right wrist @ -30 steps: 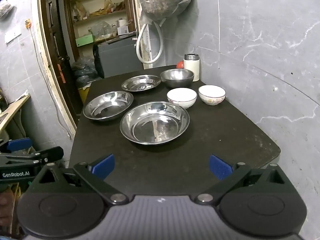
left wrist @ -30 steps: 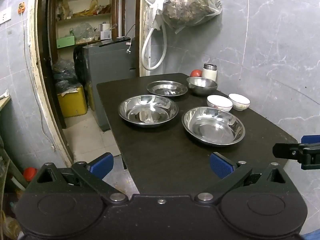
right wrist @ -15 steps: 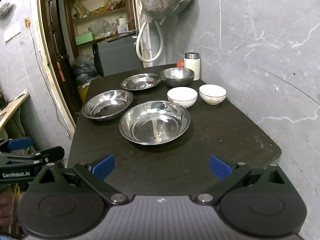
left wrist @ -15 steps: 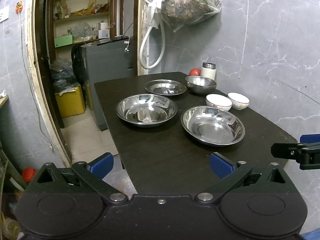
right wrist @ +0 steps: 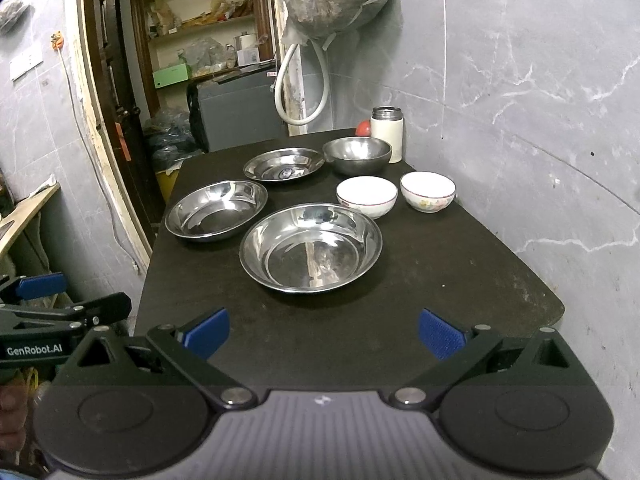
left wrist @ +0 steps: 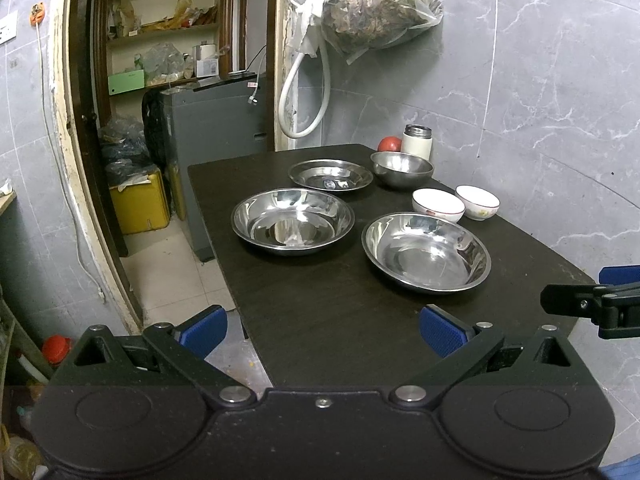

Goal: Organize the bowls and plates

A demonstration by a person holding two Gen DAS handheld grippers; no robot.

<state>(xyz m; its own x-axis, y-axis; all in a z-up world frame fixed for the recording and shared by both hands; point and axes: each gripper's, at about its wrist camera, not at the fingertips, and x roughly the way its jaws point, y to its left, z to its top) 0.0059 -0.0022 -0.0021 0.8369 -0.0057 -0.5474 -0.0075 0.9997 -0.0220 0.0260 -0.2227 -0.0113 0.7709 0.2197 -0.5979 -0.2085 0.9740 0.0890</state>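
both views have drifted only slightly; nothing on the dark surface point(right wrist: 460, 264) has shifted. left tool point(left wrist: 323, 330) and right tool point(right wrist: 323, 332) hover wide apart and empty at the near edge. nearest steel plate point(right wrist: 311, 246) lies straight ahead of the right tool, the second plate point(left wrist: 293, 221) ahead of the left; two white bowls point(right wrist: 367, 196) sit beyond.

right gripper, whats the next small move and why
Probably ease the right gripper forward toward the nearest steel plate. Its jaws are open and empty, short of the plate, and all the dishes lie separate, none stacked yet.
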